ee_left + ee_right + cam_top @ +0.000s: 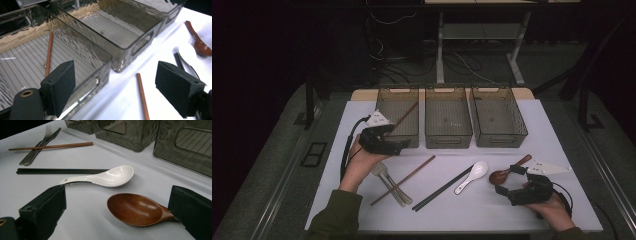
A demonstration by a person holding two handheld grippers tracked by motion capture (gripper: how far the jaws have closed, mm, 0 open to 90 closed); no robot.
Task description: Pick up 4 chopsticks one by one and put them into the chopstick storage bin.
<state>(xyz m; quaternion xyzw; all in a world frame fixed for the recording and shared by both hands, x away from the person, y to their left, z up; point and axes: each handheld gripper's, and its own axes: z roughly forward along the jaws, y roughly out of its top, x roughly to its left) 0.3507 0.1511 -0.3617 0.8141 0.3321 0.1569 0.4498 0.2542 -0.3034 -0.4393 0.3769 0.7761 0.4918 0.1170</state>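
The left claw (399, 146) stands apart and empty at the left smoky plastic bin (397, 116), where one brown wooden chopstick (404, 116) lies. Its mate (403, 179) rests across the metal fork (388, 183) on the table (532, 130) — grabbing it could drag the fork. The right claw (508, 181) gapes beside the dark wooden spoon (507, 172) — clamping nothing.

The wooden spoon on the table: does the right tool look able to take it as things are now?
Probably yes. The right tool is open, and the wooden spoon lies on the bare table right between its jaws. The white ceramic spoon lies apart from it, so nothing seems to block the closing.
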